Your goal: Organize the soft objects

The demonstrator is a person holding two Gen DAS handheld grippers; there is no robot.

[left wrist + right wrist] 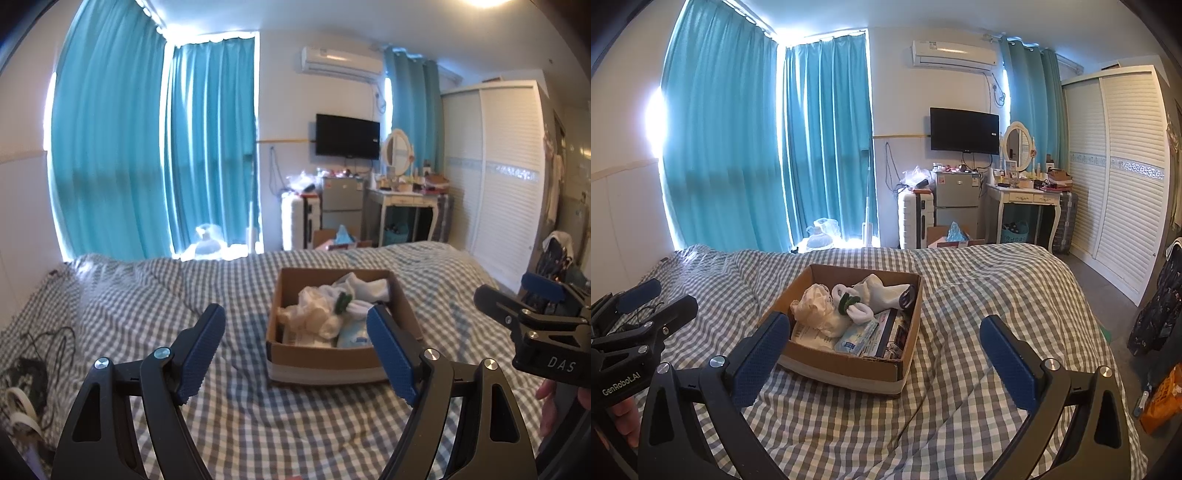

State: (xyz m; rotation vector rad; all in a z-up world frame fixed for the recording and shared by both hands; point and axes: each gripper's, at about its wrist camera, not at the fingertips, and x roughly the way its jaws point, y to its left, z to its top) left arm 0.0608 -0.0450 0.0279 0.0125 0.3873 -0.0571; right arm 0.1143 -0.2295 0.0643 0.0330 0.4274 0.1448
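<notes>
A brown cardboard box (291, 352) (846, 365) stands on the grey checked bed. It holds white socks (364, 288) (882, 290), a cream lace cloth (314, 314) (816, 304), a dark green hair tie (341, 302) (849, 302), a tissue pack (858, 338) and flat packets. My left gripper (297, 350) is open and empty, held in front of the box. My right gripper (884, 358) is open and empty, in front of the box and to its right. Each gripper shows in the other's view, the left (657, 299) and the right (517, 299).
The checked bed cover (229, 424) (979, 288) fills the foreground. Black cables and white rings (26, 384) lie at its left edge. Beyond the bed stand teal curtains, a suitcase (916, 218), a small fridge (956, 195), a dressing table (1027, 197) and a white wardrobe (1115, 166).
</notes>
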